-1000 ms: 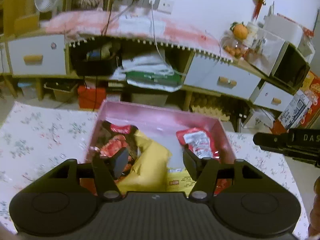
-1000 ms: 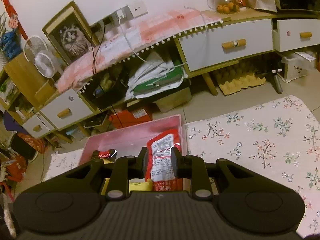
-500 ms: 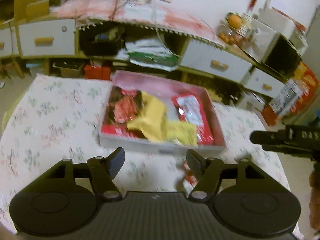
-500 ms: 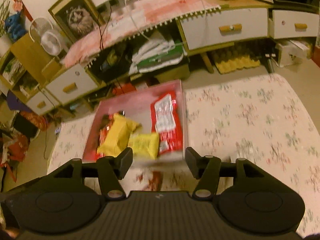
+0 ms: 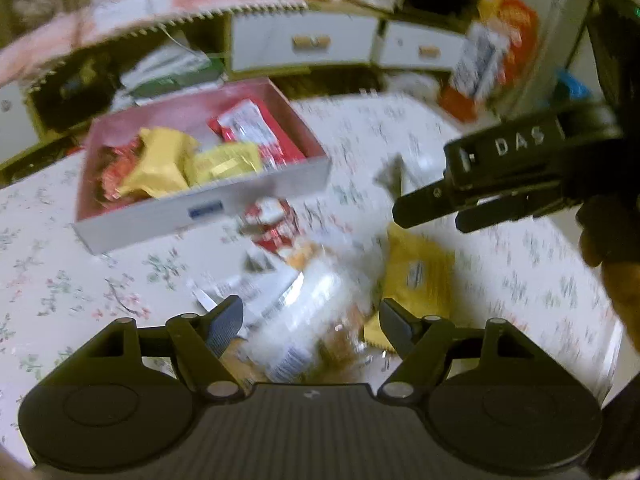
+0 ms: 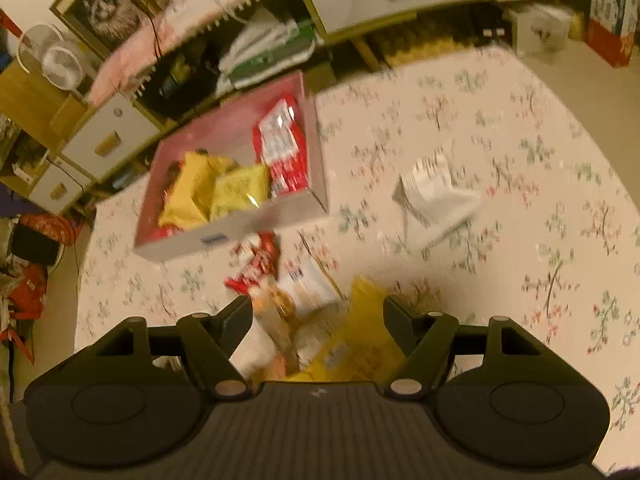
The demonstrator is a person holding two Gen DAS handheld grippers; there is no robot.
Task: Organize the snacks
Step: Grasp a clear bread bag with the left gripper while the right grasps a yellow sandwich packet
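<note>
Black plastic, both tools: the left gripper (image 5: 310, 320) and the right gripper (image 6: 318, 320) each hang with jaws spread wide and nothing between them, poised over a loose heap of packets on the floral-cloth worktop (image 6: 520, 160).

Directly ahead of the left jaws lies a clear, crinkly bag with white print and brownish snacks inside (image 5: 312, 320). Just right of that bag sits a flat yellow foil packet (image 5: 420, 276), and this is what lies under the right jaws. Beyond the clear bag, toward the box, is a small red-and-white wrapper (image 5: 272, 224), nearly touching the box front. Well off to the right of the box lies a crumpled white packet (image 6: 432, 196), on its own.

The shallow pink-lined cardboard box (image 6: 240, 228) holds what look like four packets: two yellow, one long red-and-white one against its right wall, and one reddish one half buried at the left. Blur makes that count uncertain. Loose on the cloth I count four.

All of these look light, soft and slick. My guess is that film will slide and buckle, so a pinch on a sealed end seam or a folded corner should hold better than squeezing the puffed middle. The clear bag's contents look brittle and would want a gentle close.
</note>
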